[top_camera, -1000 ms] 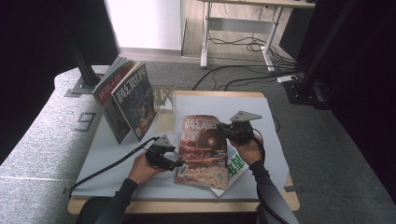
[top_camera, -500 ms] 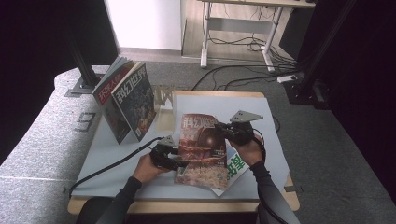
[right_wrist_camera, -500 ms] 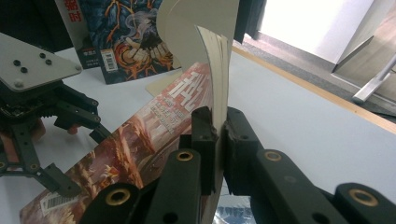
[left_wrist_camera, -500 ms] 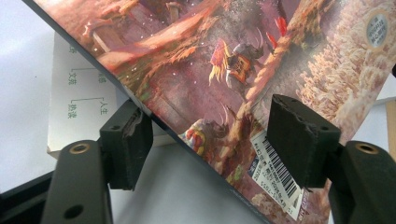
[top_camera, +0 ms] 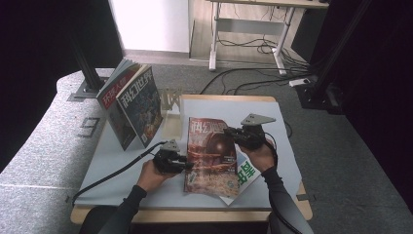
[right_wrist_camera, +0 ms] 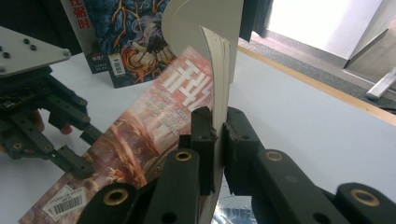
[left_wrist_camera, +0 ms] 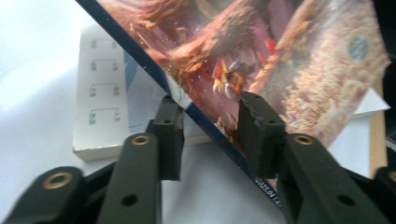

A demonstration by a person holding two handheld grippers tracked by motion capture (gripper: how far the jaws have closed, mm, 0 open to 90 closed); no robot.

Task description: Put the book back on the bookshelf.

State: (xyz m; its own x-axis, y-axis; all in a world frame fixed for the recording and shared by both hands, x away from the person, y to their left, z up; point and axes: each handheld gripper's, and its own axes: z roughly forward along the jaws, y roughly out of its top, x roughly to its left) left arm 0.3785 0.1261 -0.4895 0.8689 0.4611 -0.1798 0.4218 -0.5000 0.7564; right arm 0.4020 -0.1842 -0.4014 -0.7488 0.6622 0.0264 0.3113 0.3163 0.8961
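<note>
A red-covered magazine (top_camera: pixel 210 156) lies in the middle of the table, partly raised off a white one with green print (top_camera: pixel 249 176). My right gripper (top_camera: pixel 234 135) is shut on its right edge, and in the right gripper view (right_wrist_camera: pixel 219 130) the pinched pages (right_wrist_camera: pixel 219 56) curl upward. My left gripper (top_camera: pixel 186 165) is at the magazine's left edge. Its jaws have just been closing. The spine edge (left_wrist_camera: pixel 205 121) runs between the pads (left_wrist_camera: pixel 170 135), with a gap still showing on both sides.
Two magazines (top_camera: pixel 141 105) stand upright at the back left beside a clear plastic stand (top_camera: pixel 170 100). A white booklet (left_wrist_camera: pixel 100 93) lies under the red magazine. The table's wooden front edge (top_camera: pixel 195 215) is near my forearms. Cables trail off to the left.
The left gripper's jaws have narrowed around the red magazine's left edge. Both hands have stayed about where they were, and the right grip is unchanged.
</note>
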